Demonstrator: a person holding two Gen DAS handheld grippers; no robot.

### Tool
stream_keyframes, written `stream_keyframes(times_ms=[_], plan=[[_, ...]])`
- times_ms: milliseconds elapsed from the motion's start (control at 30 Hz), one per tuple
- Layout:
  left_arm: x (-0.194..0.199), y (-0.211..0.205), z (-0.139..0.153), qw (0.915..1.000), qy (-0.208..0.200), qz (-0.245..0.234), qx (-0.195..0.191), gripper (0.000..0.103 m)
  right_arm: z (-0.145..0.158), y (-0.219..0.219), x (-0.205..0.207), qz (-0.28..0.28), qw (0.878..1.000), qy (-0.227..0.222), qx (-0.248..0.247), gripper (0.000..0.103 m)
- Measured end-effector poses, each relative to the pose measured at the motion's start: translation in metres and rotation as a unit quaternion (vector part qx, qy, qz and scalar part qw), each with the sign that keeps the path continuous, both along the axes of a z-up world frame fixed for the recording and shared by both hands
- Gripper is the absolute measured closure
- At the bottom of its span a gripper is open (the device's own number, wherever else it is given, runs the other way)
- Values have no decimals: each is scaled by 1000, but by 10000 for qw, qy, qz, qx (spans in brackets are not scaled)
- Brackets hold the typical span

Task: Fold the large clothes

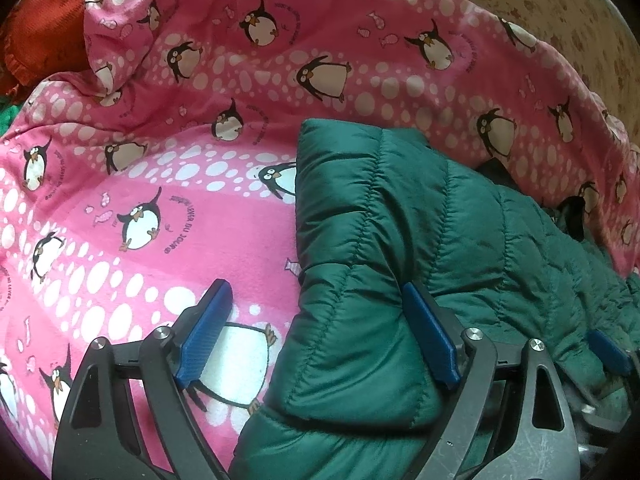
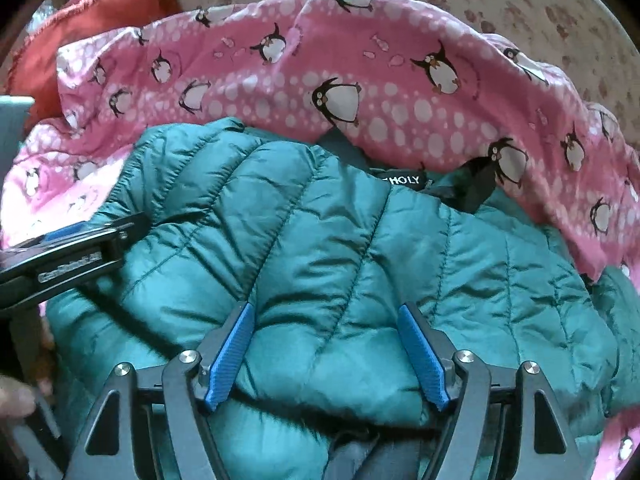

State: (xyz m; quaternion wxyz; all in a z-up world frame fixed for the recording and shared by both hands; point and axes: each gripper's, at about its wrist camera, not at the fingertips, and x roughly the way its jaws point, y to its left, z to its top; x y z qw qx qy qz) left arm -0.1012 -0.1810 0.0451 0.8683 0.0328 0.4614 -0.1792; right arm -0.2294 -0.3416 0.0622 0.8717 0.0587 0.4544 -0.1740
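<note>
Open room lies at the left of the left wrist view, where the pink penguin blanket (image 1: 132, 184) lies flat. The puffy green jacket (image 1: 420, 240) fills the lower right. The blanket's raised folds wall the top of the frame, with a red cloth (image 1: 44, 32), perhaps a cushion, crowding the upper left.

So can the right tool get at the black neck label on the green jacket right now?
Probably yes. The label lies exposed at the collar, straight ahead of the open right tool, with only jacket surface between them. The pink blanket bunches just behind it but doesn't cover it.
</note>
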Motion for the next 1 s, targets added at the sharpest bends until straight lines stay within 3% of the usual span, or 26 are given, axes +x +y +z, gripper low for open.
stream_keyframes(times_ms=[100, 233, 367, 433, 567, 667, 800, 1000], plan=[[-1, -1, 0, 10000, -25, 21, 34, 15, 20, -11, -22, -150, 9993, -317, 128, 32], [-2, -2, -1, 9999, -65, 47, 93, 14, 40, -47, -45, -695, 9958, -589, -65, 31], [-2, -2, -1, 9999, -50, 55, 88, 14, 28, -97, -56, -1303, 9911, -149, -220, 32], [-2, -2, -1, 9999, -44, 57, 80, 12, 6, -118, -62, -1546, 9870, 346, -259, 32], [1, -1, -2, 9999, -27, 113, 105, 7, -13, -144, -84, -1778, 9816, 108, 682, 26], [3, 2, -2, 9999, 31, 113, 7, 7, -3, -136, -91, -1727, 9833, 227, 533, 26], [3, 11, 7, 9996, 172, 92, -182, 7, 25, -121, -118, -1594, 9863, -89, 405, 26], [-33, 18, 53, 9986, -347, -370, -170, 7, 53, -111, -161, -1494, 9876, -356, 325, 26]])
